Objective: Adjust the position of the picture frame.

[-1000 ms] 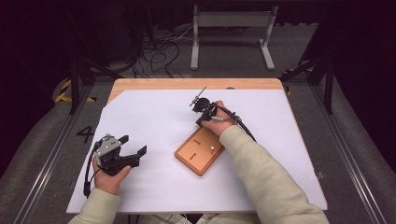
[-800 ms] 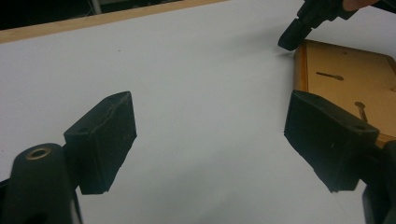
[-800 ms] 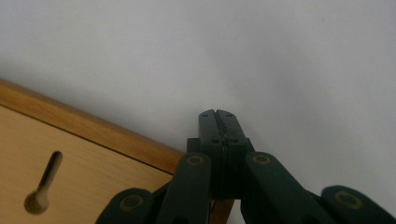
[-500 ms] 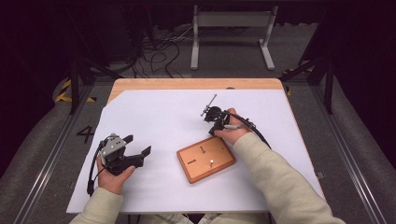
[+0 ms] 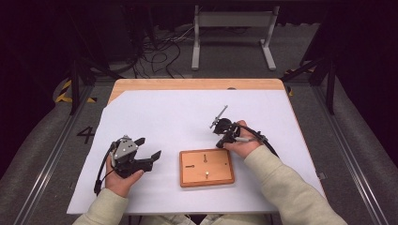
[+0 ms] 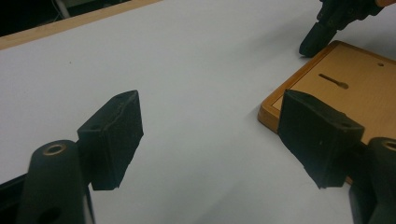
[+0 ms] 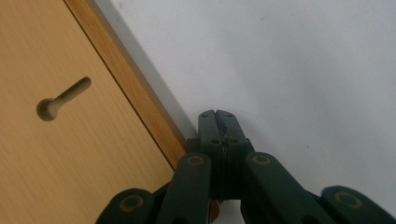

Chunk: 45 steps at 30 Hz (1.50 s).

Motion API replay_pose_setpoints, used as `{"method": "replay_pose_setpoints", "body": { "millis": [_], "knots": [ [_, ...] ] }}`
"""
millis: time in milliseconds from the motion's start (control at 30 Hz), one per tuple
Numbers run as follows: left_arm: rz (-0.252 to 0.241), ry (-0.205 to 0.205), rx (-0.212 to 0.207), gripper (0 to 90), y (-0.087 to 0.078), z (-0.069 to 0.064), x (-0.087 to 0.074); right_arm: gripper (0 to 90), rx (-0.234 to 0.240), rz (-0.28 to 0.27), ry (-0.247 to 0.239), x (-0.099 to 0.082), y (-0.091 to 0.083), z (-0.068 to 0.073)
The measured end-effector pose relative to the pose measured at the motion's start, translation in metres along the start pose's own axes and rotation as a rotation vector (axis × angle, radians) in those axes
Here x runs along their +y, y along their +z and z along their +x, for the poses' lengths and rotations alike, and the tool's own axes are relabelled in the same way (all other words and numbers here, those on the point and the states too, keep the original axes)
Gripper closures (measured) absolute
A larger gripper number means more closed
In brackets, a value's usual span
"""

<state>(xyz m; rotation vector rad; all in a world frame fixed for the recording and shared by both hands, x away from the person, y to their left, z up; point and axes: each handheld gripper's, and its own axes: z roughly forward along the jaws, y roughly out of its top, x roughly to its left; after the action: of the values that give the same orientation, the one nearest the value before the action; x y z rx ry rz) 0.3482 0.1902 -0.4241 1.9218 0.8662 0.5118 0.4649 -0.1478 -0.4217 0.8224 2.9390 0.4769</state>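
A flat wooden board (image 5: 206,168) with a keyhole slot (image 7: 63,98) and two small pins lies on the white sheet, near the front middle. My right gripper (image 5: 219,143) is shut with nothing in it, and its tip (image 7: 219,123) rests against the board's far right edge (image 7: 140,93). My left gripper (image 5: 148,147) hovers left of the board, pointing toward it. Its jaws have just been closing a little but stand wide apart (image 6: 210,130) with only bare sheet between them. The board's corner (image 6: 336,84) lies just beyond its right pad (image 6: 317,135).
The white sheet (image 5: 169,117) covers most of the wooden table (image 5: 187,84), whose bare edge shows at the back. Cables trail from both grippers. Dark floor, cables and a metal stand (image 5: 232,28) lie beyond the table.
The board has turned from a diagonal lie to square with the table's front edge and slid nearer the person. My right gripper moved right and nearer with it. The left gripper shifted slightly right.
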Motion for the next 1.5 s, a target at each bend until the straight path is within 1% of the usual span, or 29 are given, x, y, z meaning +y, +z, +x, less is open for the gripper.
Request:
{"method": "replay_pose_setpoints", "body": {
  "millis": [33,67,100,133,167,233,333,400,467,500,567,600,633,667,700,733,800,833,867,933,1033,1133,1200,1233,1267,1333,1400,1467,1500],
  "knots": [
    [0.001,0.001,-0.004,23.9,0.0,-0.001,0.0,90.0,0.004,-0.025,0.015,-0.003,-0.002,-0.001],
    [-0.001,0.002,-0.007,24.4,0.001,-0.001,0.0,90.0,0.006,-0.047,0.015,-0.005,-0.004,-0.001],
    [-0.001,0.002,-0.007,24.8,0.001,-0.001,0.0,90.0,0.006,-0.047,0.015,-0.005,-0.004,-0.001],
    [-0.001,0.005,-0.012,24.8,0.001,-0.001,0.001,90.0,-0.011,-0.071,0.016,-0.007,-0.007,-0.001],
    [-0.001,0.006,-0.015,25.3,0.001,-0.002,0.001,90.0,-0.022,-0.108,0.018,-0.011,-0.012,0.0],
    [0.001,0.005,-0.023,25.9,0.002,-0.001,0.001,90.0,-0.03,-0.157,0.021,-0.017,-0.02,0.001],
    [0.004,0.005,-0.042,27.5,0.002,-0.002,0.001,90.0,-0.035,-0.195,0.019,-0.03,-0.032,0.004],
    [0.006,0.012,-0.055,29.0,0.002,-0.003,0.002,90.0,-0.025,-0.214,0.016,-0.039,-0.038,0.008],
    [0.002,0.01,-0.063,30.1,0.002,-0.004,0.002,90.0,-0.005,-0.214,-0.001,-0.05,-0.042,0.016],
    [0.006,0.007,-0.072,30.7,0.001,-0.005,0.003,90.0,0.012,-0.221,-0.01,-0.055,-0.044,0.021],
    [0.008,0.007,-0.089,32.9,0.001,-0.007,0.003,90.0,0.055,-0.238,-0.052,-0.065,-0.046,0.035],
    [0.012,0.017,-0.095,33.0,0.001,-0.008,0.004,90.0,0.072,-0.242,-0.063,-0.067,-0.046,0.04],
    [0.013,0.014,-0.101,33.1,0.001,-0.01,0.004,90.0,0.087,-0.245,-0.082,-0.069,-0.046,0.047],
    [0.02,0.015,-0.116,33.5,0.0,-0.012,0.004,90.0,0.102,-0.251,-0.114,-0.071,-0.045,0.052],
    [0.02,0.01,-0.132,35.6,-0.001,-0.014,0.005,90.0,0.115,-0.252,-0.129,-0.072,-0.045,0.058],
    [0.024,0.02,-0.161,38.1,-0.003,-0.017,0.006,90.0,0.124,-0.251,-0.136,-0.073,-0.044,0.062],
    [0.036,0.045,-0.226,46.3,-0.004,-0.023,0.006,90.0,0.132,-0.243,-0.162,-0.074,-0.043,0.071],
    [0.045,0.056,-0.262,53.6,-0.004,-0.027,0.005,90.0,0.133,-0.244,-0.162,-0.074,-0.043,0.073],
    [0.058,0.075,-0.286,60.6,-0.003,-0.031,0.005,90.0,0.134,-0.248,-0.162,-0.075,-0.044,0.074],
    [0.085,0.107,-0.335,74.4,0.0,-0.037,0.005,90.0,0.134,-0.257,-0.147,-0.077,-0.044,0.072],
    [0.137,0.118,-0.405,89.7,0.007,-0.044,0.004,90.0,0.132,-0.257,-0.131,-0.081,-0.043,0.067],
    [0.162,0.144,-0.453,90.0,0.011,-0.05,0.004,90.0,0.136,-0.259,-0.118,-0.084,-0.042,0.065],
    [0.176,0.163,-0.487,90.0,0.013,-0.055,0.004,90.0,0.128,-0.262,-0.106,-0.087,-0.042,0.061],
    [0.191,0.168,-0.507,90.0,0.015,-0.058,0.004,90.0,0.126,-0.266,-0.098,-0.089,-0.042,0.059],
    [0.209,0.187,-0.532,90.0,0.017,-0.061,0.003,90.0,0.12,-0.27,-0.087,-0.091,-0.043,0.057],
    [0.247,0.211,-0.568,90.0,0.022,-0.067,0.002,90.0,0.105,-0.284,-0.062,-0.096,-0.046,0.053],
    [0.268,0.23,-0.592,90.0,0.026,-0.07,0.002,90.0,0.099,-0.298,-0.041,-0.099,-0.049,0.05],
    [0.307,0.243,-0.617,90.0,0.031,-0.073,0.001,90.0,0.086,-0.314,-0.022,-0.101,-0.052,0.048],
    [0.326,0.248,-0.624,90.0,0.033,-0.074,0.0,90.0,0.084,-0.322,-0.013,-0.103,-0.053,0.047]
  ]
}}
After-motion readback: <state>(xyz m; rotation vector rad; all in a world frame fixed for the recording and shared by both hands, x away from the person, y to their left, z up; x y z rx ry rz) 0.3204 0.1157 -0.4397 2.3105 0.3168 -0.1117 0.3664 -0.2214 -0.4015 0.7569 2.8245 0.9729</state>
